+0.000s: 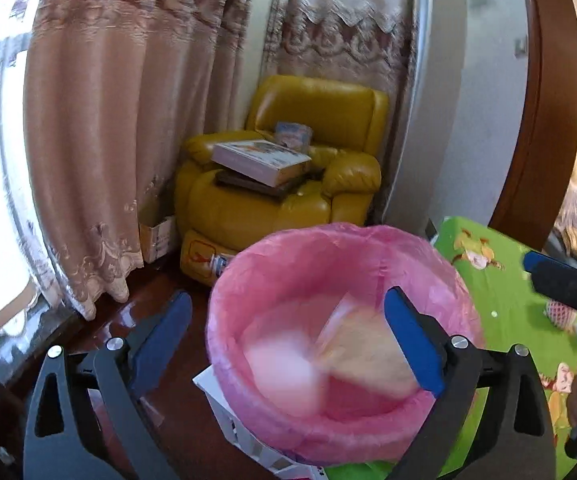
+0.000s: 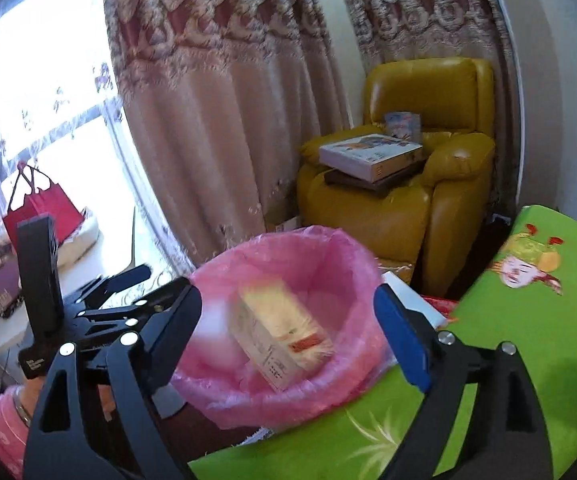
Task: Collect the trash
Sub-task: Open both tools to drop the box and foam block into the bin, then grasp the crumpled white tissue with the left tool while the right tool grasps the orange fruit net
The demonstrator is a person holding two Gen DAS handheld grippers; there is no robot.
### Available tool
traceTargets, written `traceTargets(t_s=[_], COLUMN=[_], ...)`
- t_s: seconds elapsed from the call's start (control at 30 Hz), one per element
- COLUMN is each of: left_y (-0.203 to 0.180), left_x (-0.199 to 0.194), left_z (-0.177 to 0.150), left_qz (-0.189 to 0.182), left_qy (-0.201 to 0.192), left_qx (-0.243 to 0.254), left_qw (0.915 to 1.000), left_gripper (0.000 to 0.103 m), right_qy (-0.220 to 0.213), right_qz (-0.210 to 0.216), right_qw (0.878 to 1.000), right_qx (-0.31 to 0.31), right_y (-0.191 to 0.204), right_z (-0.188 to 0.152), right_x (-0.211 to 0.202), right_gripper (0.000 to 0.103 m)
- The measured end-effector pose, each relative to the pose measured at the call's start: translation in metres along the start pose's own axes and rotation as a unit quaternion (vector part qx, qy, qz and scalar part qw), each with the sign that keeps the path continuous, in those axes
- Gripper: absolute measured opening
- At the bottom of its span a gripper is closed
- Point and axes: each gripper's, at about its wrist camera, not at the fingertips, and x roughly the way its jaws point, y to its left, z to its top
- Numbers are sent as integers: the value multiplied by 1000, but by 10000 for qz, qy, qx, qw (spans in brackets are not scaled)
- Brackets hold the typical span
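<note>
Pink liner is seen in the bin (image 2: 288, 320); a blurred cream carton (image 2: 278, 334) lies inside. Both the left claw (image 1: 288, 338) and right claw (image 2: 288, 328) are spread wide, empty.

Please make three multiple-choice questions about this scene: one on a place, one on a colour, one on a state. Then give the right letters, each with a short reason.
1. Where do the boxes lie?
A. on the yellow armchair
B. on the floor
C. on the green cloth

2. What colour is the bin liner?
A. black
B. pink
C. white

3. How does the right gripper stand?
A. shut on a carton
B. shut, empty
C. open

Answers:
1 A: the boxes rest on the armchair seat.
2 B: the bin liner is pink.
3 C: the right gripper has its jaws wide apart; the carton lies in the bin.
</note>
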Motion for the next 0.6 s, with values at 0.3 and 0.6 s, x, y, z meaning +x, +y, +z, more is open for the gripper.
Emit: traceTargets(t_s=[0.3,0.6], left_y=[-64,-209], left_x=[-47,-72], left_z=[-26,-62], left_qz=[-552,-1728], left_qy=[21,320], left_qx=[299,1124], left_qw=[9980,9780], left_gripper=[91,91], right_qy=[-312,-717], right_qz=[-1073,-2487], right_qw=[9935,9642], right_qx=[-202,580], right_y=[-27,-87], right_z=[-54,-137], right_x=[-124,-277], right_gripper=[87,87])
